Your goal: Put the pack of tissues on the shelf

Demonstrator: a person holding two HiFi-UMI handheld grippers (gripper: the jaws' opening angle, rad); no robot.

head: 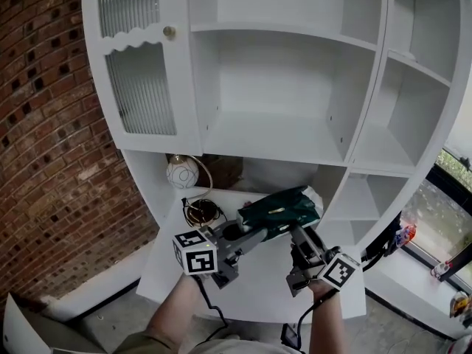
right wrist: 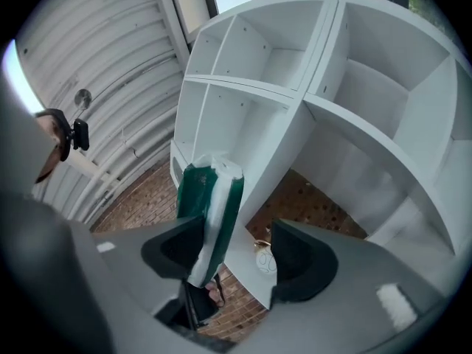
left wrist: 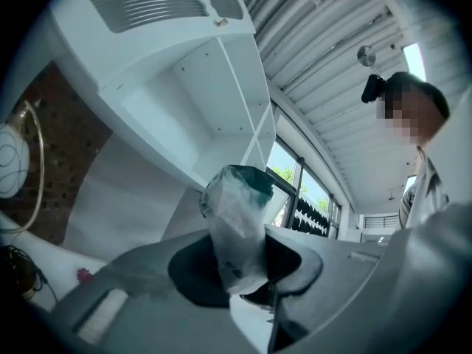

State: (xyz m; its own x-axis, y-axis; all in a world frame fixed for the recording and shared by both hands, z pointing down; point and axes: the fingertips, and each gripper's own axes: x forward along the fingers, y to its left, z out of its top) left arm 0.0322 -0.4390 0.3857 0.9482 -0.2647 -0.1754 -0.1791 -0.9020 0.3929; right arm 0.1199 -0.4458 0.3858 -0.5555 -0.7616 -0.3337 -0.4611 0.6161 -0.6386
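Observation:
A dark green pack of tissues [head: 284,209] in clear wrap hangs between both grippers in front of the white shelf unit [head: 273,142]. My left gripper [head: 247,231] is shut on the pack's left end. In the left gripper view the crinkled wrap [left wrist: 236,227] is pinched between the jaws of the left gripper [left wrist: 240,271]. My right gripper [head: 302,236] is at the pack's right end. In the right gripper view the pack [right wrist: 210,205] leans on the left jaw of the right gripper [right wrist: 236,253], and a gap separates it from the right jaw.
A round white ornament [head: 182,172] and a coiled cable [head: 200,212] sit on the low shelf board under the pack. A cabinet door [head: 140,87] with ribbed glass closes the upper left compartment. A brick wall [head: 44,124] stands at the left, a window [head: 442,212] at the right.

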